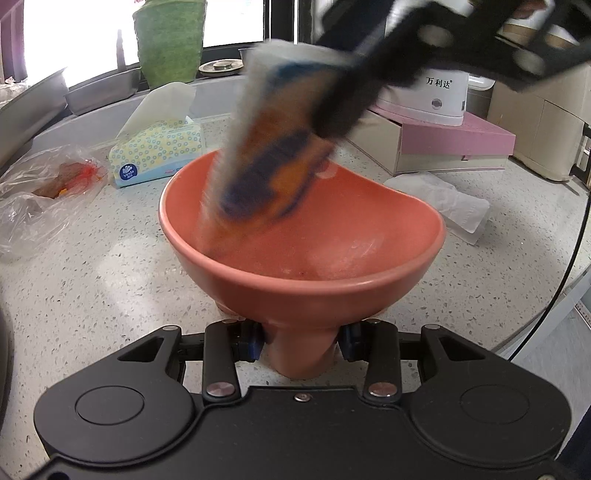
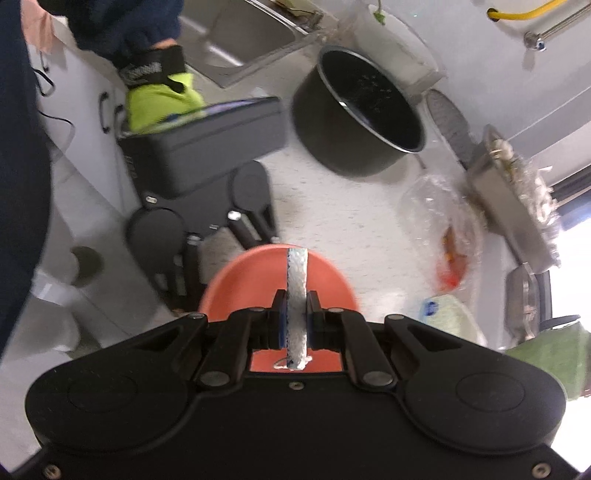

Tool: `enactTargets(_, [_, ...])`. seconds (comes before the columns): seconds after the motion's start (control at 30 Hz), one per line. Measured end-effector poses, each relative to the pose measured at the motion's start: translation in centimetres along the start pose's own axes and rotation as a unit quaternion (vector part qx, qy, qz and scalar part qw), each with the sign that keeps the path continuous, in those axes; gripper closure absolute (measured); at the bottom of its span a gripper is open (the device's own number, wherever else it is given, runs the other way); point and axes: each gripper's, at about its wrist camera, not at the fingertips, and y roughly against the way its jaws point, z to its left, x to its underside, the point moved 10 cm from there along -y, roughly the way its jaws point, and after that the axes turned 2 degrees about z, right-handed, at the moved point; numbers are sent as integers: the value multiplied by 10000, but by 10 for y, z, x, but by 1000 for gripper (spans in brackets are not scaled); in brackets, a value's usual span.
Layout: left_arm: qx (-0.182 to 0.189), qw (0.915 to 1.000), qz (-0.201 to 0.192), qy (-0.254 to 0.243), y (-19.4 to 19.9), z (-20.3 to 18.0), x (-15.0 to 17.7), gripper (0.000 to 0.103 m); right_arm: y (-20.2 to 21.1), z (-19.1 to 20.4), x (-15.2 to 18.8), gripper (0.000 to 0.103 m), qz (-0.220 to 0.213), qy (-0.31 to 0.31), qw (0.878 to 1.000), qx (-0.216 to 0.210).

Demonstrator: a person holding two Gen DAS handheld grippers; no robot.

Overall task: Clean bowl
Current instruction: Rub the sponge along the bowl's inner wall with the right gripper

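A salmon-pink footed bowl (image 1: 332, 266) stands on the speckled counter. My left gripper (image 1: 301, 343) is shut on the bowl's foot and holds it upright. My right gripper (image 1: 332, 122) comes in from the upper right, shut on a blue, orange and white sponge cloth (image 1: 266, 177), blurred, whose lower end is down inside the bowl at its left inner wall. In the right wrist view the right gripper (image 2: 296, 317) clamps the cloth (image 2: 296, 280) edge-on above the bowl (image 2: 251, 280). The left gripper (image 2: 207, 221) and a gloved hand show beyond.
A tissue pack (image 1: 159, 155), a plastic bag with scraps (image 1: 48, 188), a crumpled tissue (image 1: 443, 199), a pink box (image 1: 454, 144) with a white appliance, a green vase (image 1: 170, 40) and metal trays lie around. A black pot (image 2: 358, 110) and a sink (image 2: 251, 33) lie beyond.
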Motion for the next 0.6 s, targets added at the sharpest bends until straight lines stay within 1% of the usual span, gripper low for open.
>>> enactTargets(0.1, [8, 10000, 0, -8, 0, 1, 0, 65, -2, -13, 10, 92, 63, -122, 9998, 168])
enactTargets(0.27, [42, 10000, -7, -14, 0, 2, 0, 65, 5, -19, 26, 92, 156, -292, 9994, 128])
enactTargets(0.37, [76, 10000, -14, -36, 0, 3, 0, 65, 12, -8, 33, 92, 211, -267, 9994, 47])
enactTargets(0.5, [117, 9999, -35, -74, 0, 3, 1, 65, 15, 18, 38, 92, 251, -147, 9993, -222])
enactTargets(0.57, [138, 9999, -44, -91, 0, 3, 1, 65, 17, 29, 36, 92, 217, -146, 9991, -328])
enactTargets(0.6, [148, 9998, -47, -98, 0, 3, 1, 65, 19, 37, 31, 92, 130, -173, 9990, -402])
